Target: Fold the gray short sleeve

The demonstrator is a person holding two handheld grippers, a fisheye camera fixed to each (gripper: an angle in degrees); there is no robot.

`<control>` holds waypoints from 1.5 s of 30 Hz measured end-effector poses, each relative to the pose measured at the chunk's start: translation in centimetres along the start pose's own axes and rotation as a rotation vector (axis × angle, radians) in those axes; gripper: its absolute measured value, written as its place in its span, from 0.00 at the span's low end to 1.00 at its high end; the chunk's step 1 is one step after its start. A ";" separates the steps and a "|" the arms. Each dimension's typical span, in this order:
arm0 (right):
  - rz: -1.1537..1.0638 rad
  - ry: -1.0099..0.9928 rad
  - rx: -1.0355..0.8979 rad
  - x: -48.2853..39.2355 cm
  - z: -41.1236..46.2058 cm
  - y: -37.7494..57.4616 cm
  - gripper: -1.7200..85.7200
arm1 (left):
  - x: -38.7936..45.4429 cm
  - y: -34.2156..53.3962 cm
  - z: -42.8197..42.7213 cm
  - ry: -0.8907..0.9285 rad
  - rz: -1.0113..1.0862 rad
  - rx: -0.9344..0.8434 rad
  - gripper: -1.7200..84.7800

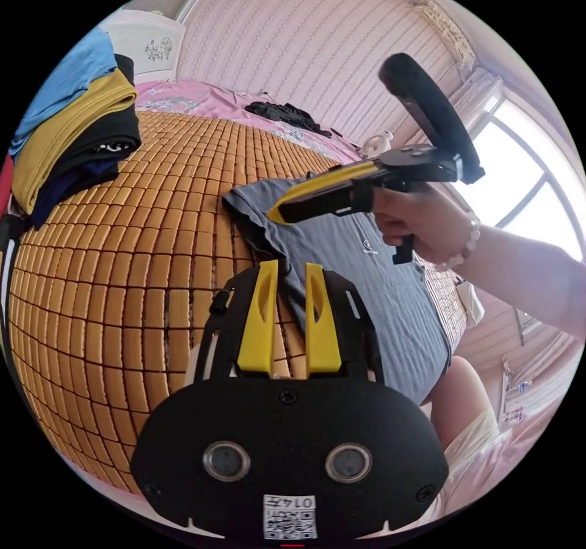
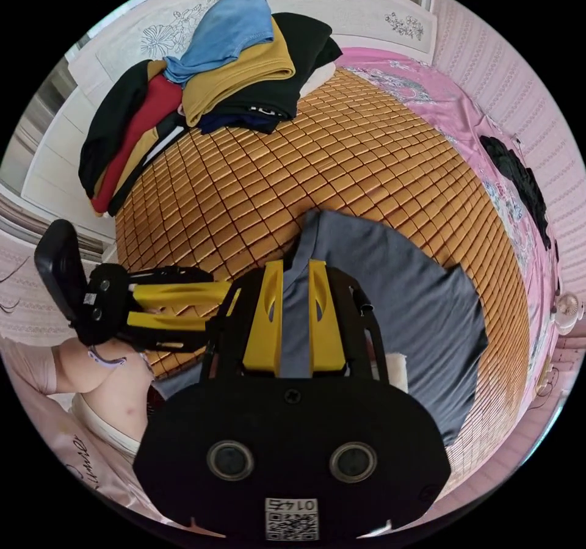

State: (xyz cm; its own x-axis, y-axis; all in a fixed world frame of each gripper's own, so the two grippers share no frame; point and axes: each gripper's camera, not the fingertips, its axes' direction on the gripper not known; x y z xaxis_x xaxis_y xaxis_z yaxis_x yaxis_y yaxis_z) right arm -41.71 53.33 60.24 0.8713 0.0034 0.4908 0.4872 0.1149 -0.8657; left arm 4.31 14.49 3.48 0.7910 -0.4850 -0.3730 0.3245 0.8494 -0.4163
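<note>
The left gripper (image 1: 288,271) is hovering over the near edge of the gray short sleeve (image 1: 372,286), its yellow plastic jaws standing a narrow gap apart with nothing pinched between them. The right gripper (image 2: 295,274) is holding its wedge-shaped jaws apart the same way, gray cloth showing through the gap beneath them.

The gray short sleeve (image 2: 390,305) is lying flat and smooth on a bamboo mat (image 2: 317,164) of small, glossy amber tiles, which is covering a bed with a pink sheet (image 2: 439,103).

In the left gripper view, the right gripper (image 1: 278,212) is reaching in above the shirt, a hand (image 1: 415,219) wrapped round its black handle; from this side its jaws are looking close together, though I cannot tell if they meet. In the right gripper view, the left gripper (image 2: 229,308) is lying partly hidden behind the black mount.

A soft heap of folded clothes (image 2: 226,66) in blue, mustard, black and red is sitting at the mat's far corner. A crumpled black garment (image 2: 519,182) is resting on the pink sheet.
</note>
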 end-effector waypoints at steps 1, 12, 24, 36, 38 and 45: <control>0.004 0.007 -0.007 0.0 0.9 -1.3 0.10 | 0.2 0.0 0.0 -0.027 0.015 0.021 0.10; 0.089 0.103 -0.027 1.1 6.1 -5.9 0.10 | 0.0 -1.8 3.3 -0.125 -0.005 0.009 0.10; 0.210 0.018 0.093 6.5 3.2 -3.7 0.03 | 0.6 -4.4 6.8 -0.059 -0.013 -0.052 0.06; 0.488 0.003 0.125 17.2 -0.9 12.6 0.07 | 5.5 -7.1 9.7 0.075 0.201 -0.037 0.10; 0.498 -0.008 0.138 17.6 -1.7 14.9 0.07 | 6.2 -7.7 10.8 0.063 0.218 -0.060 0.10; 0.592 0.048 0.125 19.7 -4.3 24.7 0.07 | 8.2 -9.2 13.0 0.030 0.257 -0.100 0.10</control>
State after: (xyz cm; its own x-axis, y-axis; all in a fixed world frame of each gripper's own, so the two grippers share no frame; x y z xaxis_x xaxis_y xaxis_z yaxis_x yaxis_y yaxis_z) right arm -12.27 51.94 48.06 0.9953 0.0581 -0.0777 -0.0889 0.2233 -0.9707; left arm 14.53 5.45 15.03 0.8245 -0.2636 -0.5008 0.0612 0.9213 -0.3841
